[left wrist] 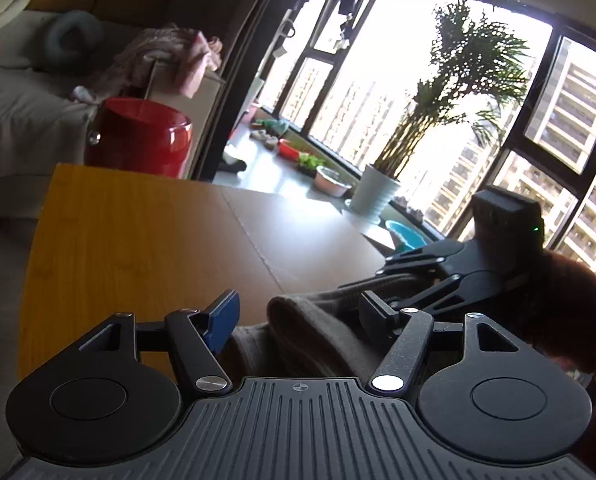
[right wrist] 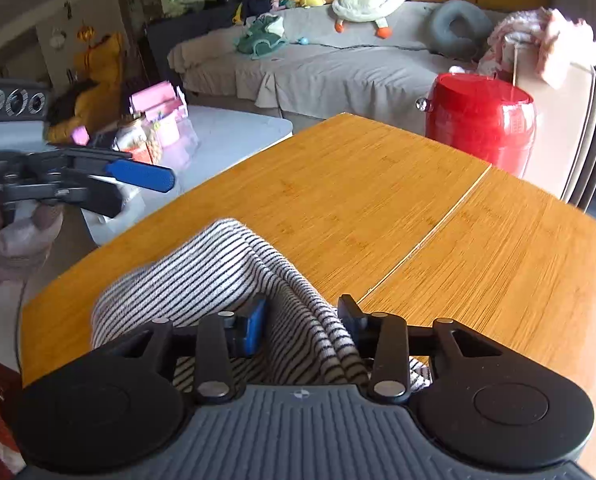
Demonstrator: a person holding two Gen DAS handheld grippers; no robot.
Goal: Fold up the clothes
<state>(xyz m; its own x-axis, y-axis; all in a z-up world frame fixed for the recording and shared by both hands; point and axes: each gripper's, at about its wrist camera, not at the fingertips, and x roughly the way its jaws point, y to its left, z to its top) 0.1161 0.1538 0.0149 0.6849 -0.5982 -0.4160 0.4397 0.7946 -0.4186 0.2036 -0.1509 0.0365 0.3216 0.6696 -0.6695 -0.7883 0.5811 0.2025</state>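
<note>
A black-and-white striped garment [right wrist: 217,268] lies bunched on the near left part of the wooden table [right wrist: 378,184]. My right gripper [right wrist: 304,320] is shut on a fold of the striped garment low over the table. In the left wrist view the same cloth [left wrist: 306,328] looks grey and backlit, and it lies between the wide-open fingers of my left gripper [left wrist: 298,312]. In the right wrist view the left gripper [right wrist: 137,188] is off the table's left edge, open and empty. The right gripper [left wrist: 410,276] shows in the left wrist view, right of the cloth.
A red drum-shaped stool [right wrist: 482,120] stands beyond the table's far edge. A grey sofa [right wrist: 338,68] with plush toys is behind it. A white low table [right wrist: 233,128] with pink items is at the left. A potted palm [left wrist: 378,192] stands by the big windows.
</note>
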